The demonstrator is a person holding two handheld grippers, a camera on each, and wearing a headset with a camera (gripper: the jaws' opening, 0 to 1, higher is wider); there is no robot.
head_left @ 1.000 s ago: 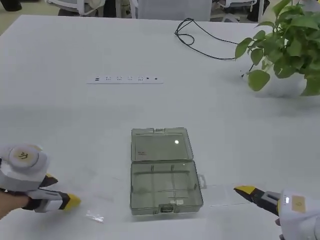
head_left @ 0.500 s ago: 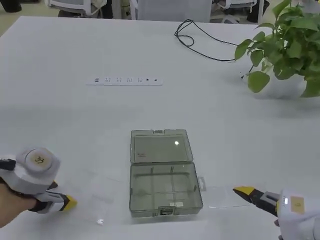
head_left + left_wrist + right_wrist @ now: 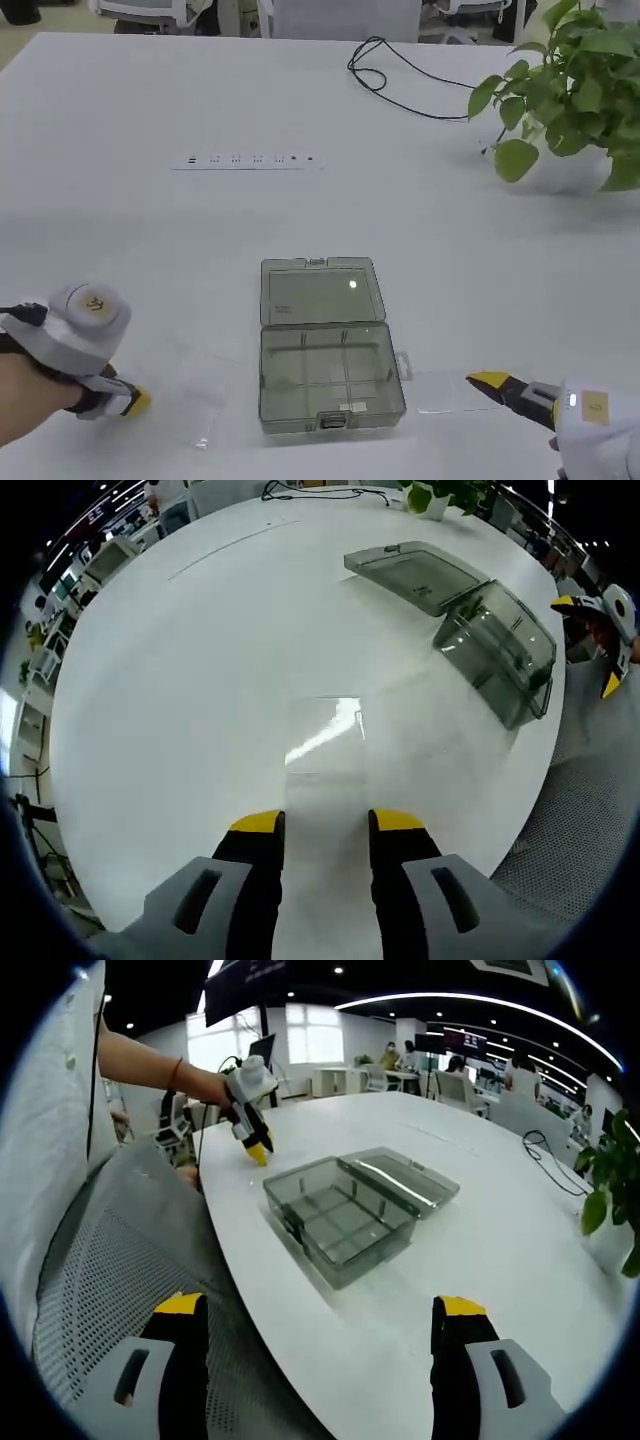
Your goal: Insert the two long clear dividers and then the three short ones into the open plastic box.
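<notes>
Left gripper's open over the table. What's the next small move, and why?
Probably ease the left gripper forward and low to the clear divider lying flat on the table just ahead, then close on its near edge. Its jaws stand open, holding nothing, and the divider lies in line with them, beside the open box.

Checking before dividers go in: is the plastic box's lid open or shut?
Open. The lid lies folded back flat on the table beyond the box, whose inside shows.
</notes>
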